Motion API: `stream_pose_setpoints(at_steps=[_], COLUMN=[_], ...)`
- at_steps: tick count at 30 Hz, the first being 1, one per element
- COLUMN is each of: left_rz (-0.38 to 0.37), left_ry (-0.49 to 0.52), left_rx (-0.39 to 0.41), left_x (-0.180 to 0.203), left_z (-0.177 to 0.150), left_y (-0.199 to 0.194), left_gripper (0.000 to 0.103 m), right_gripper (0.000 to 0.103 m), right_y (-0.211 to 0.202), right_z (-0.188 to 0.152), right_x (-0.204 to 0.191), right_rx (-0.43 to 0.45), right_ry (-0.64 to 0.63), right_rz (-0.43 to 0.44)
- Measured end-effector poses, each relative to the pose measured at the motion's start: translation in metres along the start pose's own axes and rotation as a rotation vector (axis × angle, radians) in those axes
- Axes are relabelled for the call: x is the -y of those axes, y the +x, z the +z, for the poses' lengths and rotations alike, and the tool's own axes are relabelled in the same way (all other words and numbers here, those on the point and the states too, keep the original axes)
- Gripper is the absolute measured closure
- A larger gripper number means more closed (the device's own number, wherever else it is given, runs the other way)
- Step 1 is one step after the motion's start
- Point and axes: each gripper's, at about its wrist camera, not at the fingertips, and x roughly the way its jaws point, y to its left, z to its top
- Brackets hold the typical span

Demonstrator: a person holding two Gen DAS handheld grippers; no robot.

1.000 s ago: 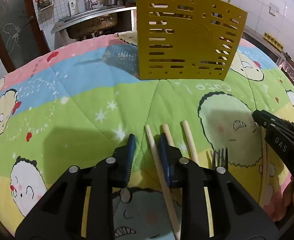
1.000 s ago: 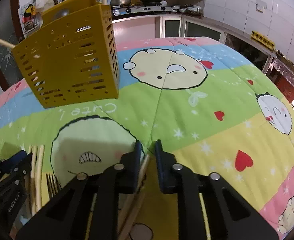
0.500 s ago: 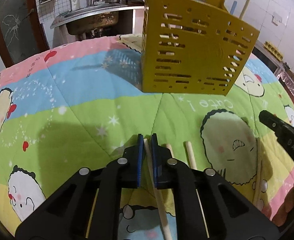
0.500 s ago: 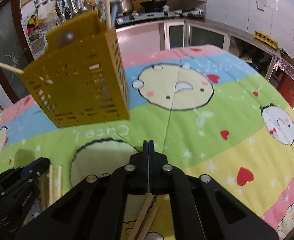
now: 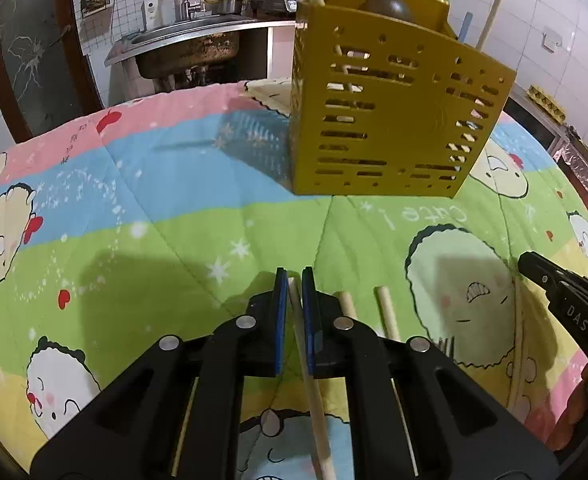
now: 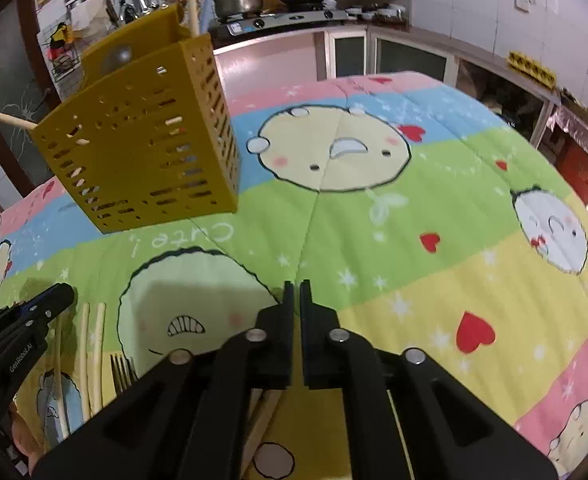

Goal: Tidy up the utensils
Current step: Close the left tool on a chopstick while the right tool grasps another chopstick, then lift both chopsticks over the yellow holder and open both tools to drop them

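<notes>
A tiled kitchen with a steel sink [image 5: 186, 46] and a stove with pots [image 6: 282, 12] surrounds a worktop covered by a quilted cartoon-print cloth in pink, blue, green and yellow bands [image 5: 174, 208]. A yellow perforated plastic utensil caddy [image 5: 389, 120] stands toward the far edge of the worktop, with wooden handles sticking up out of it.

The left tool [image 5: 294, 284] sits low over the near edge, its blue-padded fingers [image 5: 281, 304] clamped on a pale wooden chopstick [image 5: 311, 384] that runs back under the tool. Just to its right two more pale wooden sticks [image 5: 385, 312] lie on the cloth, and beside them the tines of a metal fork [image 6: 122, 372].

The right tool [image 6: 297, 292] is over the near middle of the worktop, its black fingers nearly together with a thin slit between them; a light wooden utensil [image 6: 266, 420] shows beneath its body, but whether it is gripped cannot be told.
</notes>
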Motion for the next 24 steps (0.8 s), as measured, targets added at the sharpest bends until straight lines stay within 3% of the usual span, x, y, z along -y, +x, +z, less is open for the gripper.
stream_pose_setpoints(at_steps=[2, 7, 14, 18, 24], left_rz=[0.001, 0.002, 0.010, 0.006, 0.006], left_ry=[0.006, 0.012, 0.027, 0.022, 0.021], left_rx=[-0.005, -0.010, -0.003, -0.003, 0.002], left_x=[-0.001, -0.002, 0.000, -0.002, -0.001], left_z=[-0.003, -0.009, -0.014, -0.014, -0.012], left_y=[0.001, 0.002, 0.002, 0.003, 0.003], left_gripper=[0.097, 0.097, 0.097, 0.097, 0.097], right_gripper=[0.058, 0.061, 0.075, 0.091, 0.096], right_y=[-0.001, -0.001, 0.003, 0.003, 0.002], right_z=[-0.003, -0.012, -0.021, -0.021, -0.018], right_x=[0.001, -0.002, -0.012, -0.018, -0.017], right_rx=[0.012, 0.006, 0.005, 0.008, 0.012], right_ry=[0.010, 0.015, -0.005, -0.022, -0.012], right_rz=[0.003, -0.006, -0.074, -0.106, -0.082])
